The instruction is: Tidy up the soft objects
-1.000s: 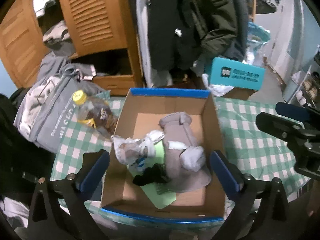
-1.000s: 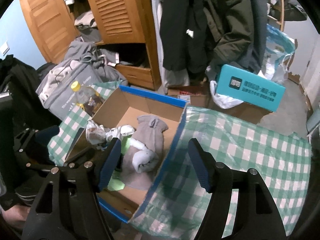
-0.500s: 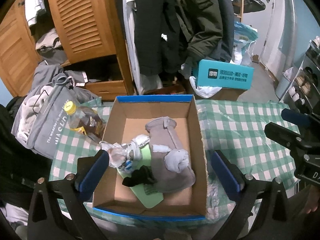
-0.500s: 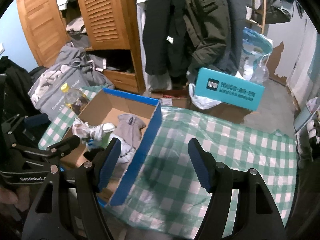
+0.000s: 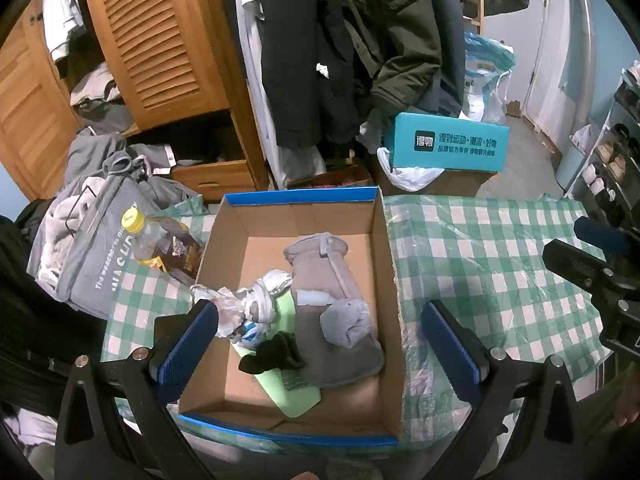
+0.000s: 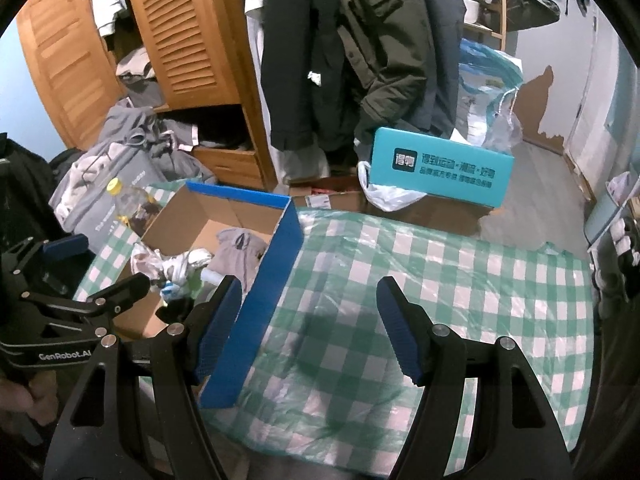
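Observation:
A blue-edged cardboard box sits on the green checked tablecloth. Inside it lie a grey cloth garment, a rolled grey sock, a crumpled white and grey bundle, a black sock and a pale green flat piece. My left gripper is open and empty, held above the box's near end. My right gripper is open and empty over the bare cloth to the right of the box. The box's blue side wall hides part of its contents in the right wrist view.
A yellow-capped bottle lies left of the box beside a grey bag. Beyond the table stand a wooden wardrobe, hanging coats and a teal box. Shoe shelves are at the right.
Both grippers have pulled back and up from the box. The right gripper has swung right, from over the box to over the bare cloth. Both stay open; the box contents have not moved.

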`<state>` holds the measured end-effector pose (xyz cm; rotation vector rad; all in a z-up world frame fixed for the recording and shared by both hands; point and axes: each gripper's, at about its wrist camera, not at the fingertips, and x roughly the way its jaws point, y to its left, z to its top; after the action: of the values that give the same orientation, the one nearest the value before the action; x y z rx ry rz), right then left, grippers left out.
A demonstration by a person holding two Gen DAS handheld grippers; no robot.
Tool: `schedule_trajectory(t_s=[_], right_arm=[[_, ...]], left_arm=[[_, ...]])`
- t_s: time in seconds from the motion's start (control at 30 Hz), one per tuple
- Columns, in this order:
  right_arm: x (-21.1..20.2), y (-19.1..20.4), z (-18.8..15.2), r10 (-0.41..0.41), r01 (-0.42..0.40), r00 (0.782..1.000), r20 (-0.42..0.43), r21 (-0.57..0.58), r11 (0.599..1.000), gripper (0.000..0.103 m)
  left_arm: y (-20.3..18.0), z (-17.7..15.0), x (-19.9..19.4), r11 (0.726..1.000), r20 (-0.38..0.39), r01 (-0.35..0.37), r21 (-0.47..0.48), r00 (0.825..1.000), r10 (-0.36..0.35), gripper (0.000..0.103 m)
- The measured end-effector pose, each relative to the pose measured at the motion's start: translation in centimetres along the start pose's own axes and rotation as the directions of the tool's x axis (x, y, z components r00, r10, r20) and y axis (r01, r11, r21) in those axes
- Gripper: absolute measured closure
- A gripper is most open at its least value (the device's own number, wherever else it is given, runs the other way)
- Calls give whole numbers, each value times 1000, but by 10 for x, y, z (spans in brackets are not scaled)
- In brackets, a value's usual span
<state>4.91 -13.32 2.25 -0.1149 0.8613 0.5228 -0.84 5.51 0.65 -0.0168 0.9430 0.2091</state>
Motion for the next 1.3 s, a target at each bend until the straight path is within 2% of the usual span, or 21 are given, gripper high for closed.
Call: schedule_trajectory(t_s=[1.3], right_arm=[[-2,-8,-6,2,-2,1000,-9,3,1000,34]], left_arm=[[-9,2,-1,1000,-9,6,13,1000,-6,1]])
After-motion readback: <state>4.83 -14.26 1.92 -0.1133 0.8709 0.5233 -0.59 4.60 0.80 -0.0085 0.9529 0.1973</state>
